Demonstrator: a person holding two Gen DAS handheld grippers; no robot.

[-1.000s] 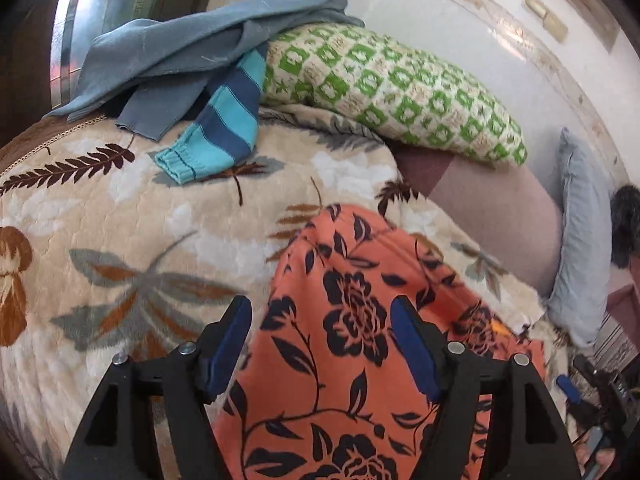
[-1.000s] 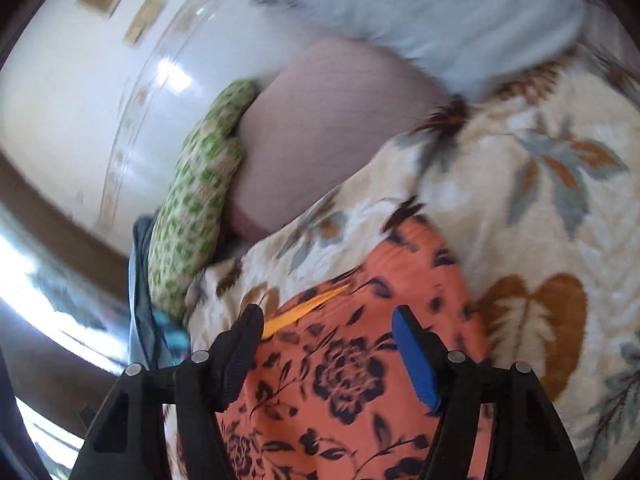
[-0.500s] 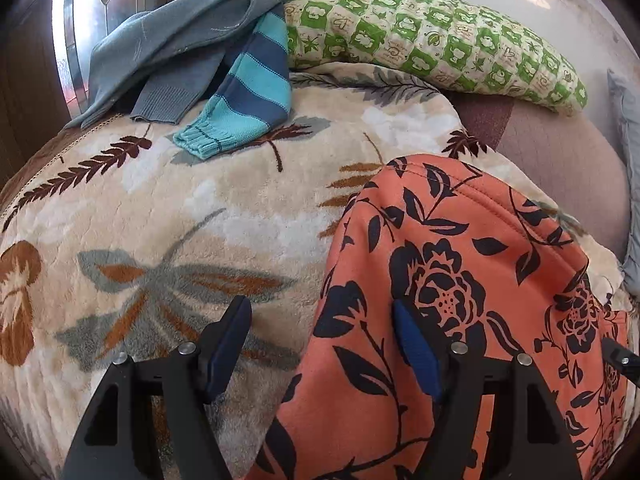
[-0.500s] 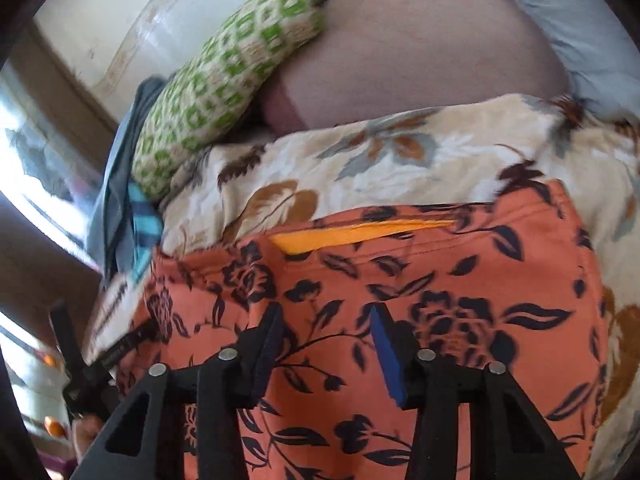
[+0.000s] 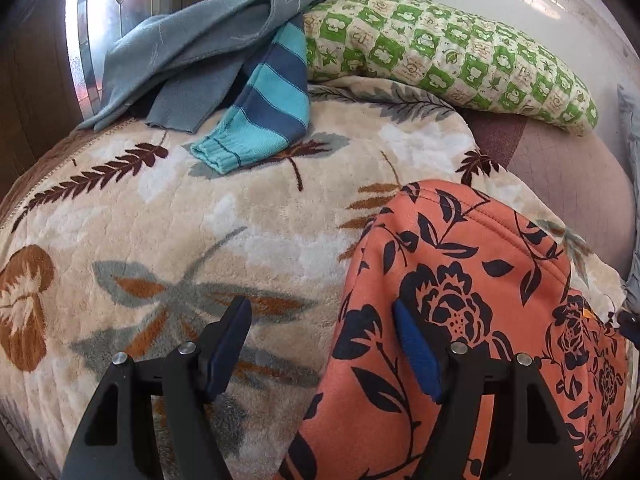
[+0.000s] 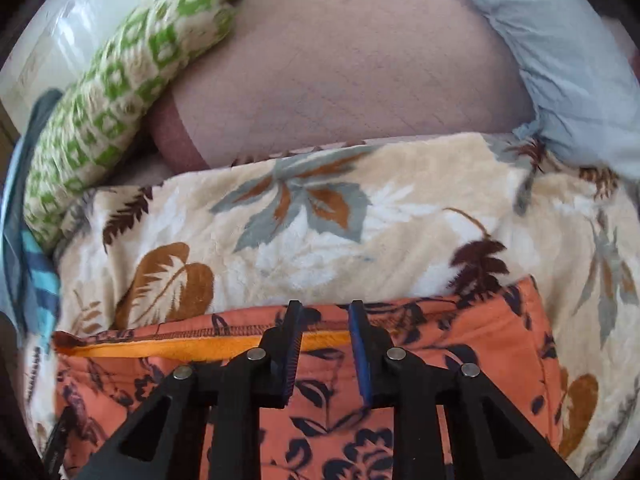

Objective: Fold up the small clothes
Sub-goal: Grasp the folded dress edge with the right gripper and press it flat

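fabric of the orange floral garment (image 6: pixel 420 392) looks soft and light, so we take its hem, right tongs (image 6: pixel 322 308) narrowing there, left tongs (image 5: pixel 322 312) wide.

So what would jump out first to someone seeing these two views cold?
The orange garment with black flowers, lying on the leaf-print blanket, grabs the eye. The right gripper, its jaws just narrowed, sits at the garment's open edge, where a plain orange lining shows; the left gripper hangs open over its side edge. Behind lie a green checked pillow and a striped blue sleeve.
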